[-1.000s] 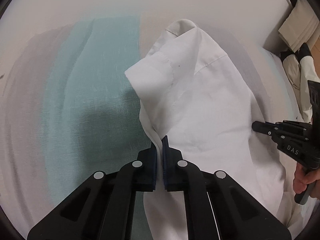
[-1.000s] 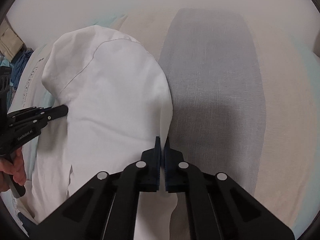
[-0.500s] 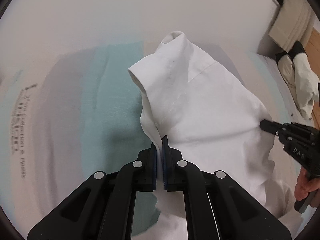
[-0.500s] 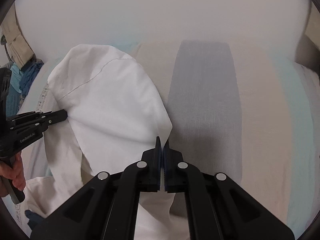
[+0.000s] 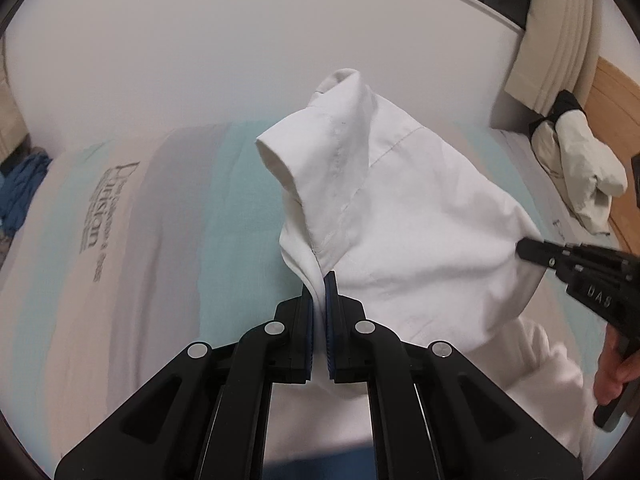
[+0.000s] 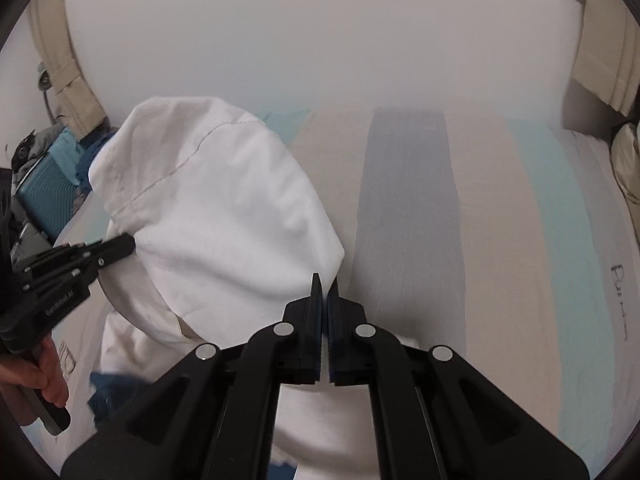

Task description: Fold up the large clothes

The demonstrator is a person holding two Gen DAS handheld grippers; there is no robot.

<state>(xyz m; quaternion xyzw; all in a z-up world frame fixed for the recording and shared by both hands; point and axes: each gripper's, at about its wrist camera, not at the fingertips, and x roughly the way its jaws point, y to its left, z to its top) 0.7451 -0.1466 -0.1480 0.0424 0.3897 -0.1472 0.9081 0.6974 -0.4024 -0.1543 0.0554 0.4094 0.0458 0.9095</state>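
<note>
A white short-sleeved shirt (image 5: 408,208) hangs lifted above the striped bed cover (image 5: 224,232), stretched between both grippers. My left gripper (image 5: 319,280) is shut on the shirt's edge just below the sleeve seam. My right gripper (image 6: 325,286) is shut on the opposite edge of the white shirt (image 6: 224,224). The collar and one sleeve stick up at the far end in the left wrist view. The right gripper (image 5: 524,249) enters that view from the right, pinching the cloth; the left gripper (image 6: 128,244) shows at the left of the right wrist view. The shirt's lower part sags out of sight beneath the grippers.
The bed cover (image 6: 408,216) has teal, grey and cream stripes with printed lettering. A cream bundle tied with black (image 5: 576,168) lies at the right edge by a wooden board. Blue clothing (image 5: 20,192) and a teal case (image 6: 44,192) sit at the left. Beige curtains (image 6: 608,52) hang behind.
Both grippers have risen and pulled back together, lifting the shirt off the bed. More of the bed cover, its lettering and the room's edges have come into view.
</note>
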